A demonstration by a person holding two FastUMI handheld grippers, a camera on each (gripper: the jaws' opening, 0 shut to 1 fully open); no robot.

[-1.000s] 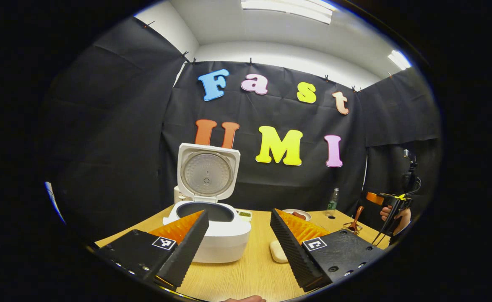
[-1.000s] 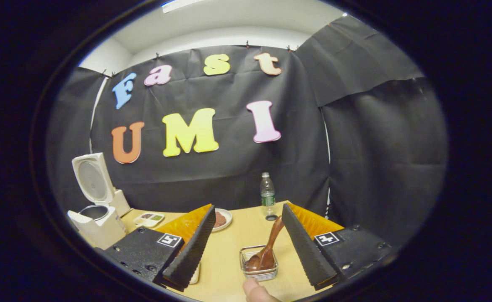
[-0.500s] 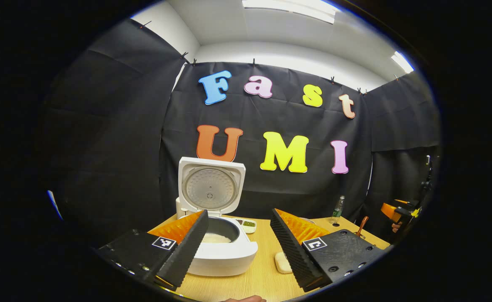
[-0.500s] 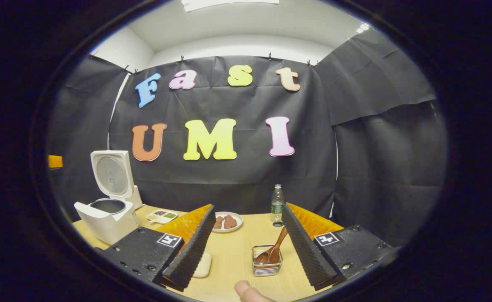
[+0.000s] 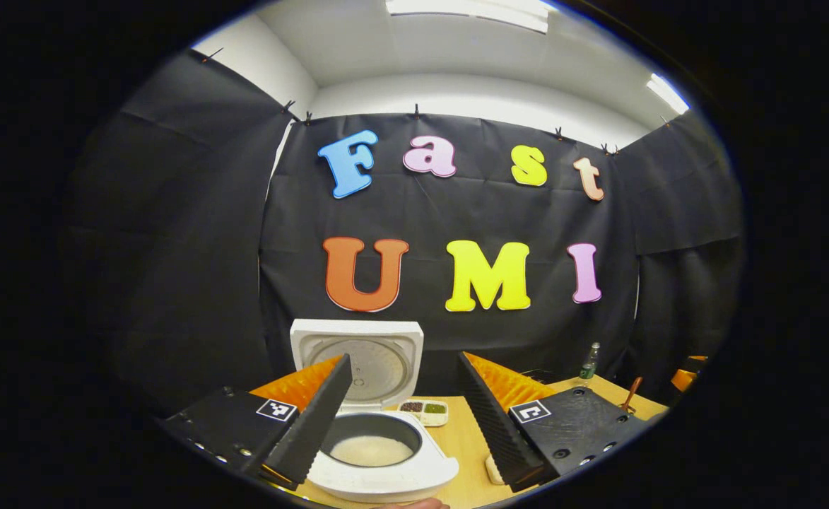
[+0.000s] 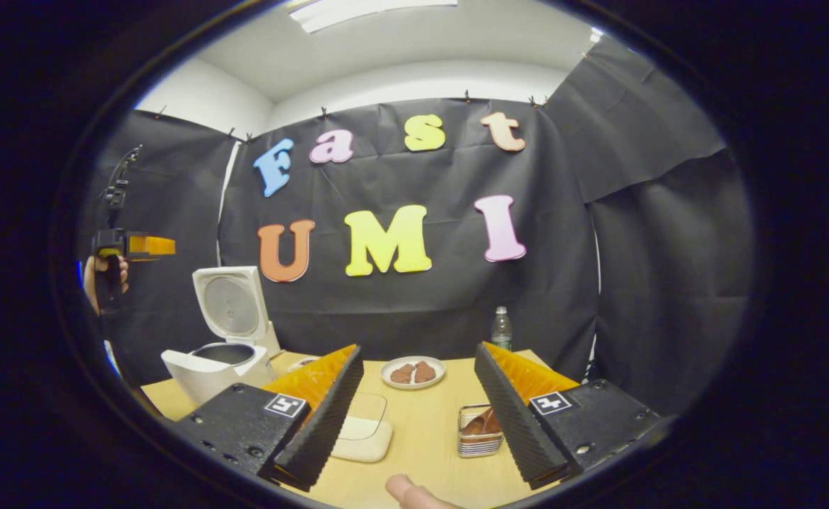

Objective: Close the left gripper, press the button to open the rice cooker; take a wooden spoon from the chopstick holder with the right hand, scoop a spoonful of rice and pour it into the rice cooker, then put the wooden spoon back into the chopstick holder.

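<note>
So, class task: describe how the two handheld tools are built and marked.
Each tool, left and right, has two wedge-shaped fingers with ribbed inner faces, set on black bolted blocks bearing small square black-and-white markers. In the right gripper view the left tool appears with a black handle and cabled mast.

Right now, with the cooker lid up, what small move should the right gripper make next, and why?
Probably ease the open right gripper forward and down toward the wooden spoon in the chopstick holder: the rice cooker is already open, and the spoon is not yet gripped.
</note>
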